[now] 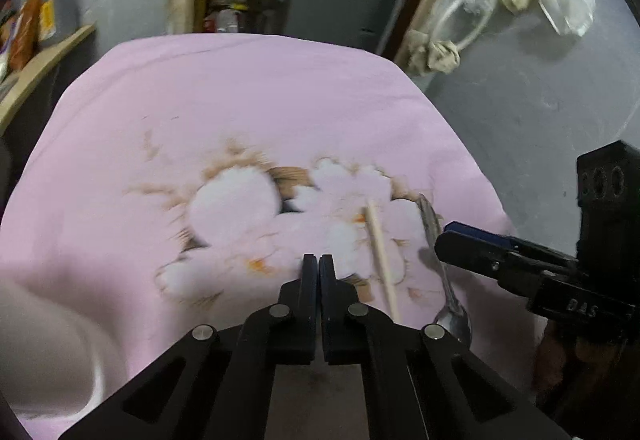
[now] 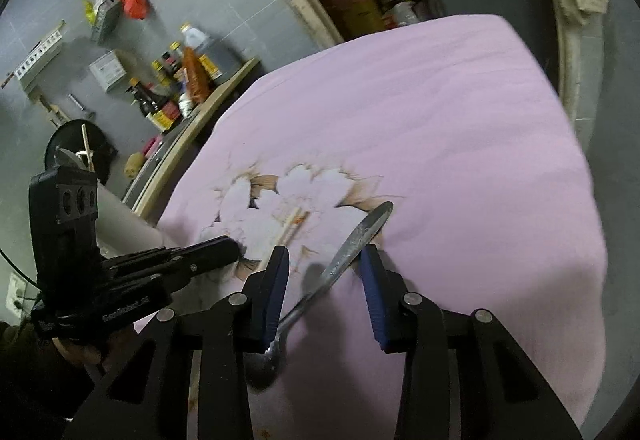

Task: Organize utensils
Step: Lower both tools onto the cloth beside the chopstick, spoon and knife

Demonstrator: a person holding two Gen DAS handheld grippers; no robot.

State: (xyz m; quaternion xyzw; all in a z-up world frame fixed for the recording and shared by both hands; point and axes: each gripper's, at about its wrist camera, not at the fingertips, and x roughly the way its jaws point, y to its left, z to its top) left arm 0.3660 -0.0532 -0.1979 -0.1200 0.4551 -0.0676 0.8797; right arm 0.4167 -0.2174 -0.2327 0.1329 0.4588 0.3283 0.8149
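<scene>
A metal spoon (image 2: 340,264) lies on the pink floral cloth (image 2: 440,128), its bowl toward me and its handle pointing away. My right gripper (image 2: 324,260) is open, its blue-padded jaws either side of the spoon's handle without touching it. The spoon also shows in the left wrist view (image 1: 440,260), with the right gripper (image 1: 448,244) over its handle. A single wooden chopstick (image 1: 382,260) lies on the cloth just left of the spoon. My left gripper (image 1: 318,264) is shut and empty, low over the cloth left of the chopstick.
A white holder (image 2: 116,216) with a chopstick and a utensil standing in it sits at the table's left edge, behind the left gripper (image 2: 216,252). A wooden shelf (image 2: 208,104) with sauce bottles runs along the left. A white curved object (image 1: 52,340) fills the near left.
</scene>
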